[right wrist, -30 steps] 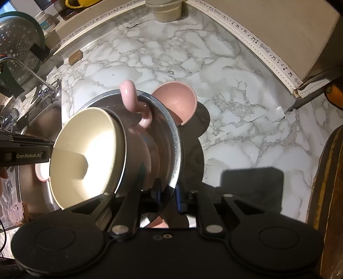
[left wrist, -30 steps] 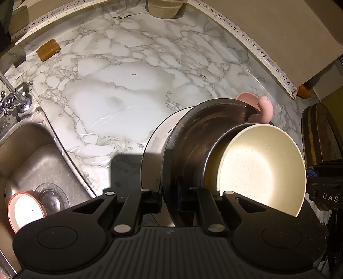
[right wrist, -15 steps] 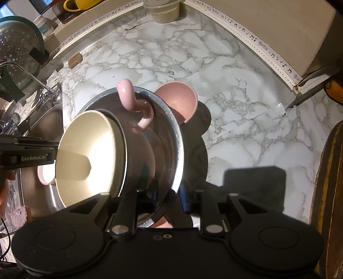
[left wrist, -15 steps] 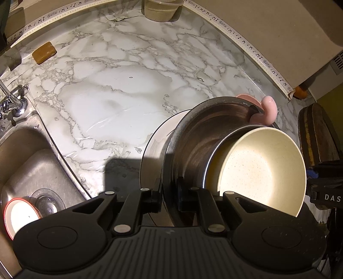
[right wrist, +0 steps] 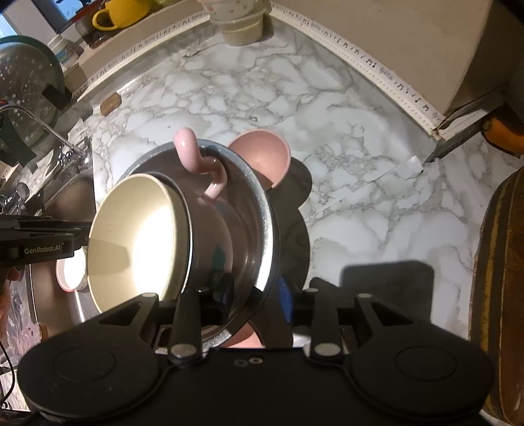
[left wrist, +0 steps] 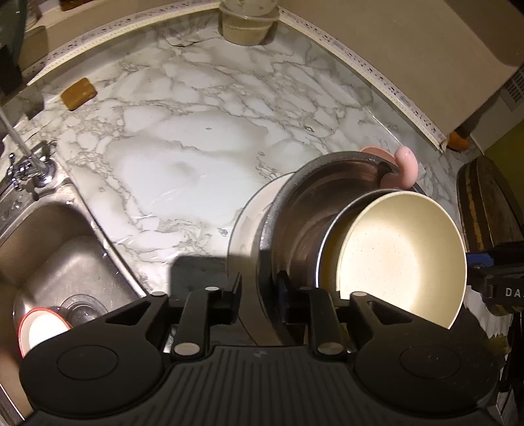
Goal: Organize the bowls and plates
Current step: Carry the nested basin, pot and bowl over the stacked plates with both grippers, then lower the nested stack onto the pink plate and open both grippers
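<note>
A steel bowl point(left wrist: 294, 213) holds a cream bowl point(left wrist: 402, 259) and a pink mug whose handle point(left wrist: 406, 167) sticks up. My left gripper point(left wrist: 258, 288) is shut on the steel bowl's near rim; a white plate point(left wrist: 245, 216) shows under the bowl. In the right wrist view my right gripper point(right wrist: 255, 295) stands around the steel bowl's rim point(right wrist: 268, 229) with its jaws spread apart, beside the cream bowl point(right wrist: 137, 239) and the mug handle point(right wrist: 196, 160). A pink bowl point(right wrist: 262, 157) sits on the marble counter behind the stack.
A steel sink point(left wrist: 49, 249) lies at the left with a red-rimmed plate point(left wrist: 42, 331) in it and a tap point(left wrist: 29, 160). A brown sponge point(left wrist: 78, 93) and a lidded container point(left wrist: 247, 26) sit at the counter's back. A wooden board point(right wrist: 501, 262) stands at the right.
The right gripper's jaws have spread apart around the steel bowl's rim. The stack has shifted a little; the left gripper keeps its hold.
</note>
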A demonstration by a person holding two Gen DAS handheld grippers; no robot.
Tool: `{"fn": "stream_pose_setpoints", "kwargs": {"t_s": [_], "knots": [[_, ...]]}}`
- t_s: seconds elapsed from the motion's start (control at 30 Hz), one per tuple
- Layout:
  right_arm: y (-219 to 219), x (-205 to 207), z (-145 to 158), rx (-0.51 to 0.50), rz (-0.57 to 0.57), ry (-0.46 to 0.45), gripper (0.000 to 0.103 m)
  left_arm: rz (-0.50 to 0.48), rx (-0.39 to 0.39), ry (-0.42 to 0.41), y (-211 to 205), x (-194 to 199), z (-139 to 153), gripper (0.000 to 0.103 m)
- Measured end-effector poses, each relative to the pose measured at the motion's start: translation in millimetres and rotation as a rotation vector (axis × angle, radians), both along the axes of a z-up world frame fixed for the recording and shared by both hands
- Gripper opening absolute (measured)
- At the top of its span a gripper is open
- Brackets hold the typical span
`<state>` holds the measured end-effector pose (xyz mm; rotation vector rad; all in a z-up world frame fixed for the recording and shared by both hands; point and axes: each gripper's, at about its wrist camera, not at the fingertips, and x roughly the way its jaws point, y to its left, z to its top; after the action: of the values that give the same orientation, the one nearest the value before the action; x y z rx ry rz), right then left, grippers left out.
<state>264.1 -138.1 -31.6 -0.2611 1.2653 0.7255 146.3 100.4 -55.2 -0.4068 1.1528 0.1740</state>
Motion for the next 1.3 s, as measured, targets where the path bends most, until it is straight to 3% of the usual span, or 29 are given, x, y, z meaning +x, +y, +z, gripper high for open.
{"fn": "stream_pose_setpoints", "kwargs": {"t_s": [0.4, 0.77, 1.2, 1.3], "knots": [[-19.8, -27.2, 33.8, 0.078, -0.02, -0.094, 0.04, -0.024, 0.058, -0.11, -12.7, -23.8, 36.8, 0.027], [-39.5, -71.2, 64.3, 0.183, -0.032, -0.22, 0.044, -0.11, 0.123, -0.242, -50.0, -54.6, 72.0, 0.027], [-57.1, -122.9, 76.1, 0.293, -0.048, -0.368, 0.051, -0.161, 0.166, -0.363, -81.7, -94.8, 88.5, 0.027], [-59.9, -135.1, 76.7, 0.313, -0.051, -0.408, 0.054, -0.162, 0.18, -0.381, -85.7, -104.2, 87.5, 0.033]]}}
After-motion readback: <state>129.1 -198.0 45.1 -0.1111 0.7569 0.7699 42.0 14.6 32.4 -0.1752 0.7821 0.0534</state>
